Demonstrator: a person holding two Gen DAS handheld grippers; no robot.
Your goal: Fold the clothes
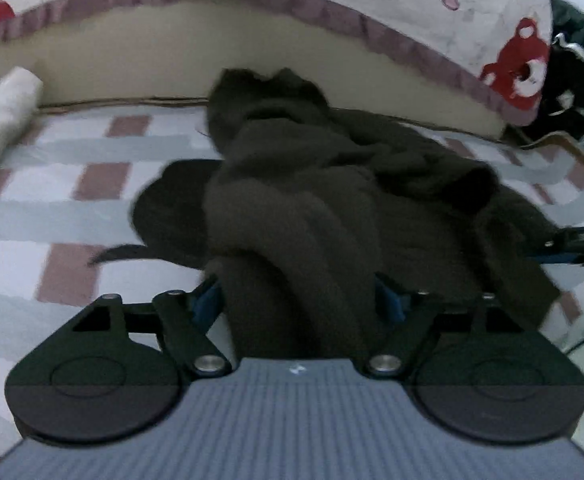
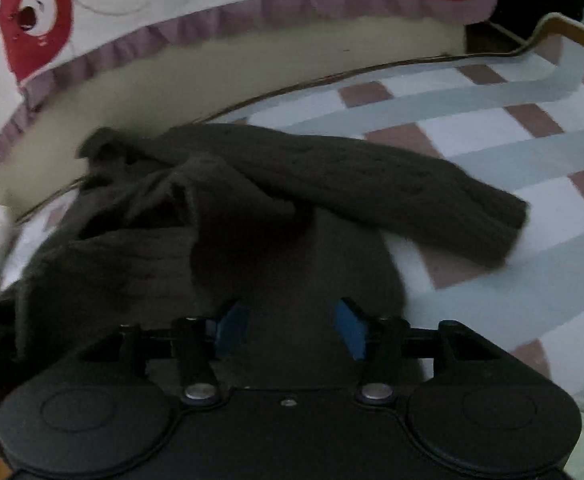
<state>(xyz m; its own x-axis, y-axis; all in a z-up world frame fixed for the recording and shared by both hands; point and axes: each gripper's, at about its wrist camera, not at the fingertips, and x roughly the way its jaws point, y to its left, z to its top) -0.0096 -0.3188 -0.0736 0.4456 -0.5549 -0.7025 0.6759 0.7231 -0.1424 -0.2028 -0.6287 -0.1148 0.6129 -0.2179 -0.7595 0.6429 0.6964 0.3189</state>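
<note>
While the dark knitted sweater lies bunched in a heap on the checked bedsheet, nothing about it looks folded yet, so the step in hand seems to be setting it down and letting go before spreading it flat. Seen from the left wrist, the left gripper stands with its jaws wide, a thick roll of the knit lying between the blue pads without being pinched. From the right wrist, the right gripper is likewise parted, cloth bulging up between its pads but not clamped, as far as the blur allows. One sleeve trails out toward three o'clock in that view, and the rest is rucked up toward nine o'clock, near the frilled quilt at twelve. Next, I judge, each gripper must find an edge, a shoulder or hem, and draw the sweater out smooth; grabbing the middle of the heap would only tangle it further.
</note>
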